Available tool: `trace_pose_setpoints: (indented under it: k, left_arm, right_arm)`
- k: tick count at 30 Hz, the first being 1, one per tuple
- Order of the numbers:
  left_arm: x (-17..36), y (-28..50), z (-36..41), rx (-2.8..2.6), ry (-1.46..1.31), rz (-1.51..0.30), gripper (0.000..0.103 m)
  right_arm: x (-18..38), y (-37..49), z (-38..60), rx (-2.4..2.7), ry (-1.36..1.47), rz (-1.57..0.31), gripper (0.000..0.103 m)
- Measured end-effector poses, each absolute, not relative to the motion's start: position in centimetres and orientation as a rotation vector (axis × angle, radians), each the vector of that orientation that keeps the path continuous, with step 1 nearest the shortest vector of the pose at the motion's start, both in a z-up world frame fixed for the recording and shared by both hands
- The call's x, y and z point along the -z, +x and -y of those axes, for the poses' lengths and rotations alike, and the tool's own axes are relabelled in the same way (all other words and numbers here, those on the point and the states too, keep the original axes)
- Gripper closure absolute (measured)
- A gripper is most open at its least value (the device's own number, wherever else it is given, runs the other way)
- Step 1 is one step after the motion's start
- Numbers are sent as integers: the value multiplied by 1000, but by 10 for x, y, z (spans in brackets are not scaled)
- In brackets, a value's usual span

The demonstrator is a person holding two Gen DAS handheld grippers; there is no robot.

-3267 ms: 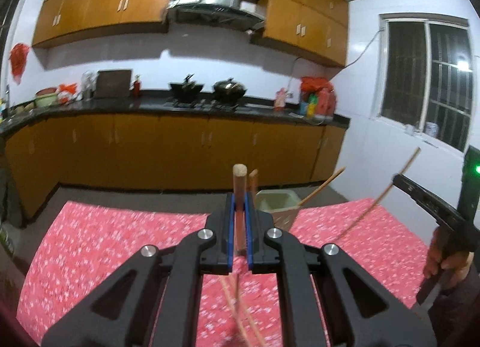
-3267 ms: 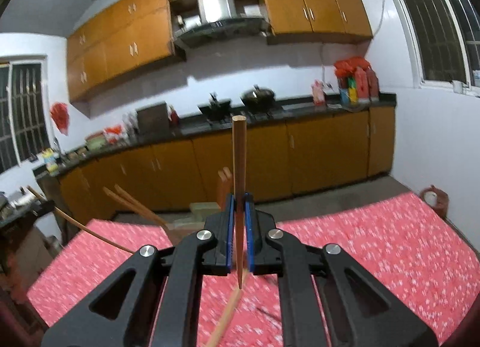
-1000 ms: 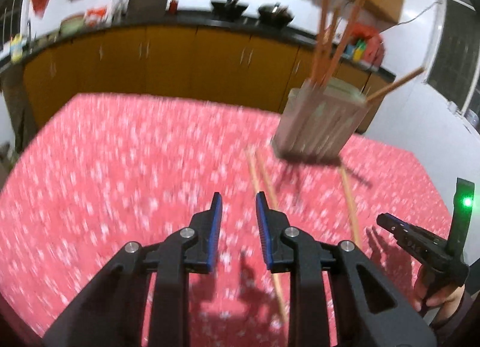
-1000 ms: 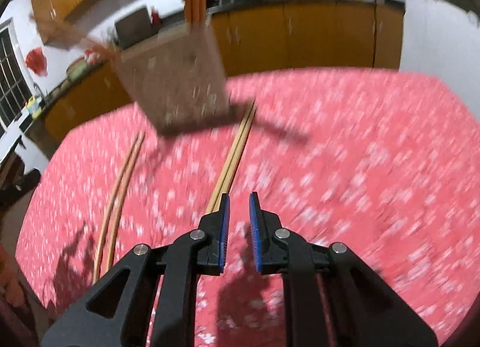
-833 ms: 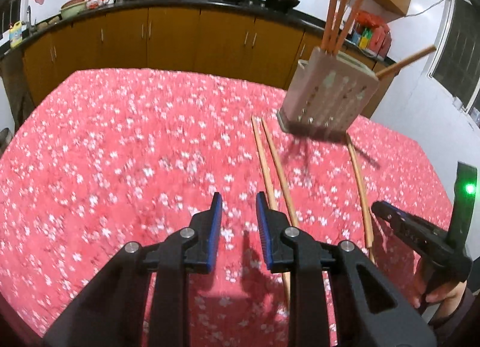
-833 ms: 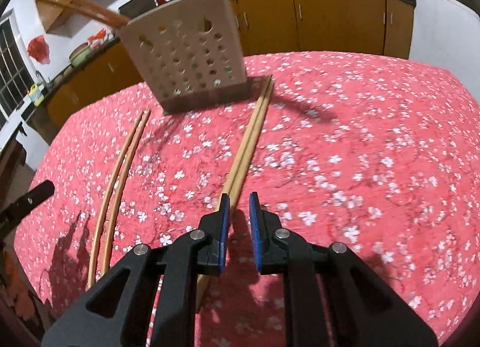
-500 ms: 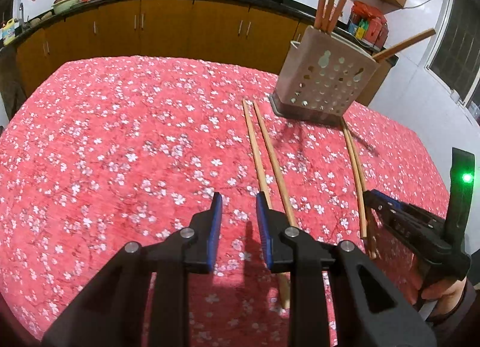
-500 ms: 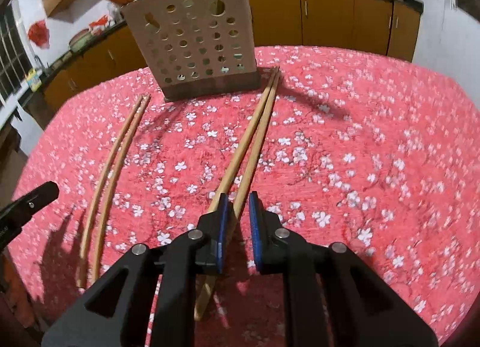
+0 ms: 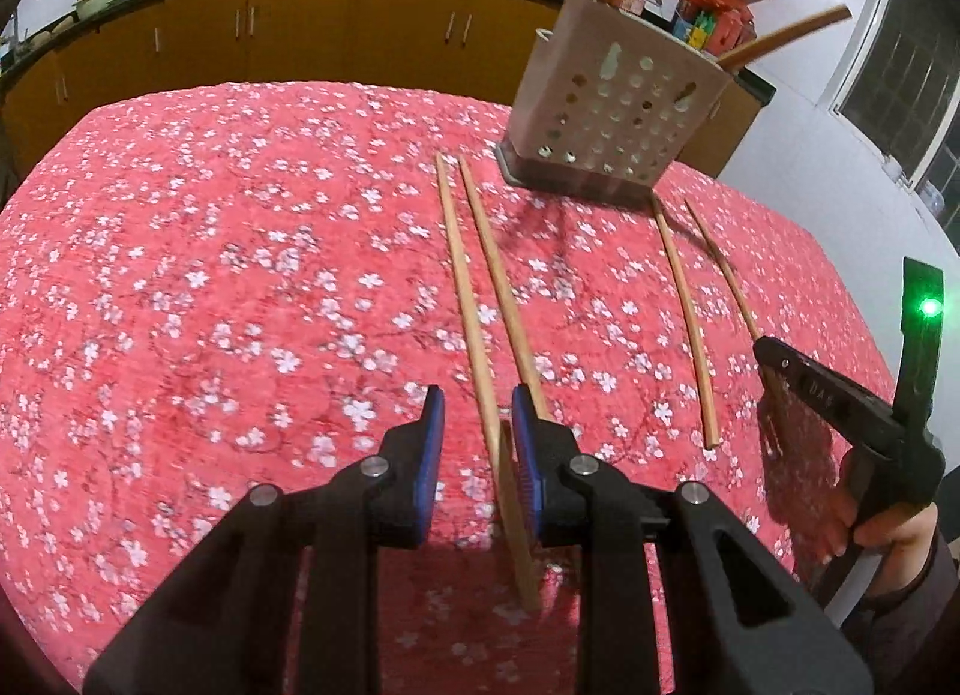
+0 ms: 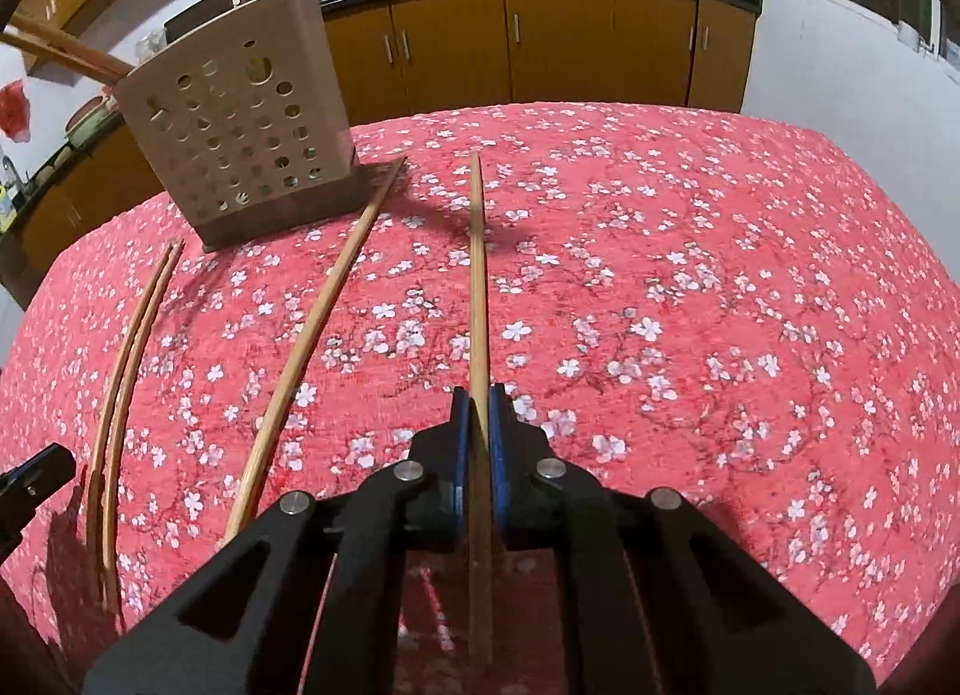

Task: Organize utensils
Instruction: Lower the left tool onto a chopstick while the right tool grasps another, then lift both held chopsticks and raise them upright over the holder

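Since half a second ago, right claw (image 10: pixel 474 416) has pinched one long wooden chopstick (image 10: pixel 478 287); left claw (image 9: pixel 473 419) stays spread around another chopstick (image 9: pixel 474 311) lying on the red floral-clothed surface (image 9: pixel 210 275).

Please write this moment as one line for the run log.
left gripper: open, straddling a chopstick | right gripper: shut on chopstick | holder: upright on tablecloth, sticks inside
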State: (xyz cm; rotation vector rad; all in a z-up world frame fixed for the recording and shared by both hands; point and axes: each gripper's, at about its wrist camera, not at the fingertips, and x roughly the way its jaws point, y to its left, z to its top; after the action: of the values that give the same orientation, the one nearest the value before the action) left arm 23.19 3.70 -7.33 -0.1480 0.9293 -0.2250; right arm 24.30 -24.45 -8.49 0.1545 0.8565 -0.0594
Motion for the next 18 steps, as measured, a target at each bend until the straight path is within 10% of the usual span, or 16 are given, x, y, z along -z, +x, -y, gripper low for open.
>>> trace_pose_setpoints:
  k: [18]
  left_arm:
    - [86,268,-54,58,-27,-932,95]
  right_arm:
    - [83,246,242,16,152,-856,95]
